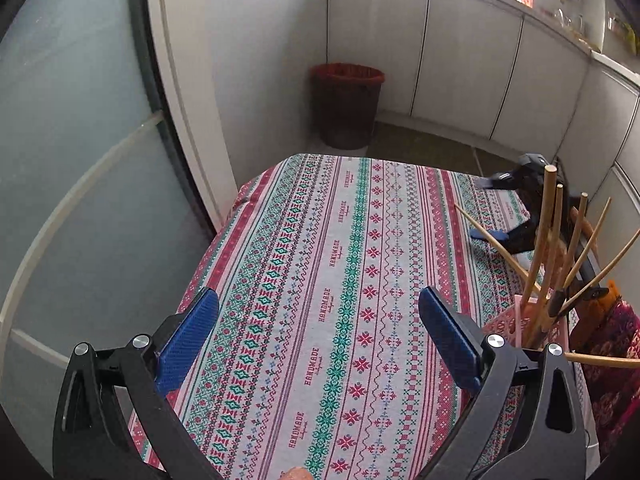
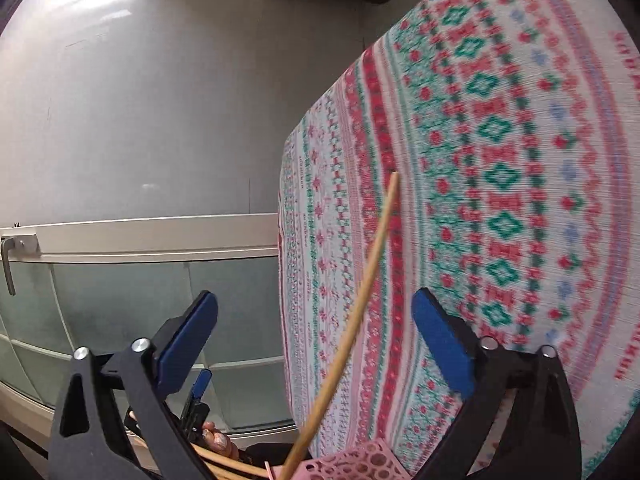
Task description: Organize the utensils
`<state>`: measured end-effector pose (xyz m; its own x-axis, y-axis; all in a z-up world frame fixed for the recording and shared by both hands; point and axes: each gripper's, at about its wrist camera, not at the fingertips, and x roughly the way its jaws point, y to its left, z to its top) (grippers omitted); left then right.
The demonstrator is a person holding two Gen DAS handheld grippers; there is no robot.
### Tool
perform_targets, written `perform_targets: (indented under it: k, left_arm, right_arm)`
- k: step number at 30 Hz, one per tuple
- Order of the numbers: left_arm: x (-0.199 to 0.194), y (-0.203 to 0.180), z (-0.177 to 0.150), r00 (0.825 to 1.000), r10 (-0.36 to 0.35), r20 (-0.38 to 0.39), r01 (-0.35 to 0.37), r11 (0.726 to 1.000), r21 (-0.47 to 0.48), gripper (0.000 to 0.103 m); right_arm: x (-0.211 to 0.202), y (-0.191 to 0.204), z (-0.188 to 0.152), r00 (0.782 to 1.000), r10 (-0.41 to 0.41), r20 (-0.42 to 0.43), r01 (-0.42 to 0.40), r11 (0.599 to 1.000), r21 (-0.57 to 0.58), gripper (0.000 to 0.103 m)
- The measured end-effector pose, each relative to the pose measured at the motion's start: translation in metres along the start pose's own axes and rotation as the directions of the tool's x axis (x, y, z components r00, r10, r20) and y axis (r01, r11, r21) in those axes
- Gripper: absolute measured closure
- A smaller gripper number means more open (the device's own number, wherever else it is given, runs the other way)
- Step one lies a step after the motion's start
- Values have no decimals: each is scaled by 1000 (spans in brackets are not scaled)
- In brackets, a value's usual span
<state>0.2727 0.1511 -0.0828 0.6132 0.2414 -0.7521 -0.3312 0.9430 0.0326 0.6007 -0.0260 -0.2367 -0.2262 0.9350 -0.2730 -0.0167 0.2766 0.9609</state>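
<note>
Both grippers, left [image 1: 319,330] and right [image 2: 315,334], hover with fingers spread wide, holding nothing, over the patterned tablecloth [image 1: 340,264]. Wooden chopsticks [image 1: 548,256] stand splayed in the pink basket [image 1: 508,326] at the table's right edge.

Left gripper [image 1: 319,320] jaws spread wide, right gripper [image 2: 315,324] jaws likewise, both empty

tablecloth [image 1: 340,280]: red-green-white folk stripes | basket [image 1: 504,326]: pink | chopsticks [image 1: 544,248]: tan | bin [image 1: 346,106]: dark red
</note>
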Motion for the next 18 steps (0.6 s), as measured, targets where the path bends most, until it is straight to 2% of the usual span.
perform_targets:
  k: [1, 2, 3, 4, 7, 8, 11, 13, 15, 18]
  left_arm:
    - [2, 0, 0, 1000, 6, -8, -6, 1000, 7, 7]
    - [4, -1, -1, 1000, 11, -16, -11, 1000, 11, 7]
    - [4, -1, -1, 1000, 13, -20, -12, 1000, 12, 7]
    - [4, 0, -2, 1000, 13, -22, -13, 1000, 14, 7]
    - [-2, 4, -6, 1000, 17, -25, -17, 1000, 18, 7]
    - [-3, 5, -7, 1000, 14, -28, -13, 1000, 17, 7]
    - [-12, 4, -14, 999, -4, -38, 5, 1000, 21, 7]
    - [-27, 2, -21, 999, -24, -32, 25, 999, 26, 7]
    - [-45, 1, -26, 999, -43, -16, 44, 999, 26, 7]
    - [-77, 3, -35, 997, -64, 32, 63, 998, 26, 7]
  right_arm:
    - [8, -1, 1, 999, -44, 0, 44, 999, 12, 64]
    - [13, -2, 2, 996, -88, -7, 88, 996, 18, 83]
    - [19, -6, 3, 995, -101, -13, 101, 995, 28, 92]
    - [24, -8, 1, 997, -80, -20, 81, 996, 25, 93]
    - [12, -2, -9, 999, -38, 34, 39, 999, -30, 96]
    - [0, 0, -15, 998, -7, 59, 9, 999, -46, 96]
    - [-46, 2, -34, 983, 14, 183, -3, 998, -60, 97]
    - [-90, 4, -54, 953, 22, 301, -9, 999, -45, 97]
    - [-132, 9, -79, 913, 5, 408, 10, 999, -36, 97]
    - [-187, 30, -138, 850, -69, 523, 100, 994, -31, 97]
